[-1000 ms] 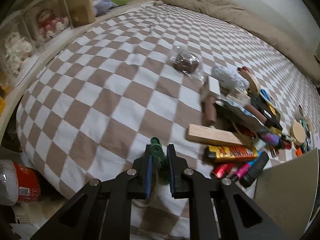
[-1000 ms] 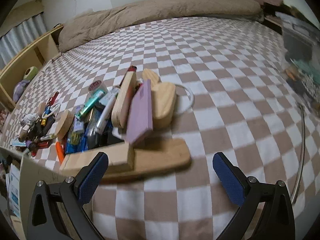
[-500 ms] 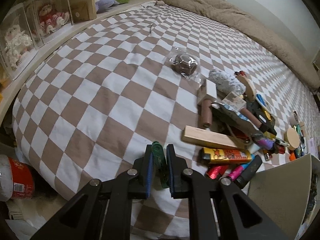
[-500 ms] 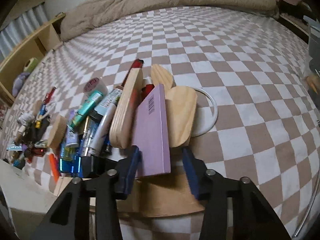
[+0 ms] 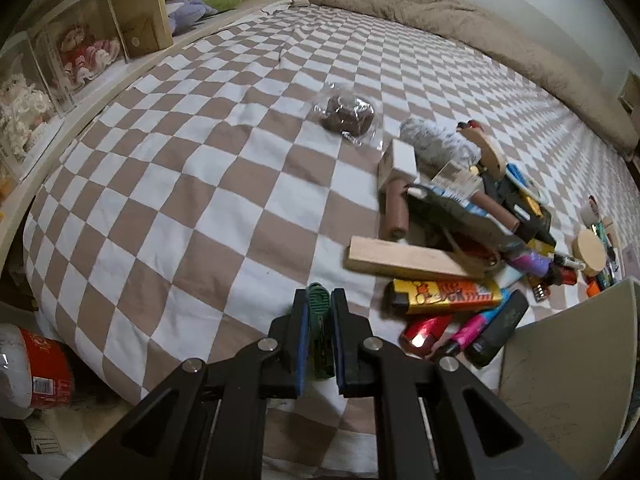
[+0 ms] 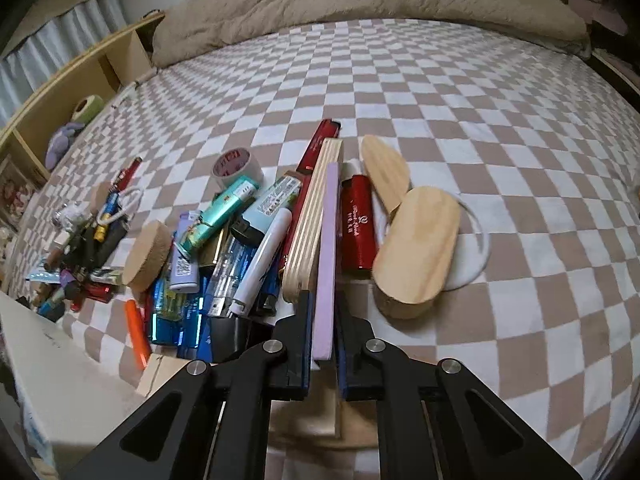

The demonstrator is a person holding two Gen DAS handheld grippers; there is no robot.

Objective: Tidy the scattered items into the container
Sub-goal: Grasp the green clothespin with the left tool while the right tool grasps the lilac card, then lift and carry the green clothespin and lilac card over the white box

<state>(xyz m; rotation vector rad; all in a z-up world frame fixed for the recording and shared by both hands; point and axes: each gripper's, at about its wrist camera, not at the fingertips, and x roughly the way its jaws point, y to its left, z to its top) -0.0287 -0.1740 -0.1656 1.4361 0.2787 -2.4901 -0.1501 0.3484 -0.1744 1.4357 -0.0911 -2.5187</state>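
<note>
Brown-and-white checked bedspread [image 5: 200, 184], green clip [image 5: 319, 320], lilac slab [image 6: 326, 264], red tube [image 6: 357, 228].

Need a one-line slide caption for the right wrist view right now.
Right claw shut on a purple board, edge-up amid a pile of pens, lighters and wooden pieces on a checkered bedsheet.

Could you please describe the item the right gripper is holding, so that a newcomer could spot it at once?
On the checkered bedspread, find the pile of clutter near the front edge. The right gripper is shut on a thin lilac slab standing on edge, between a striped plywood piece and a red tube. It is the only pastel purple item there.
</note>
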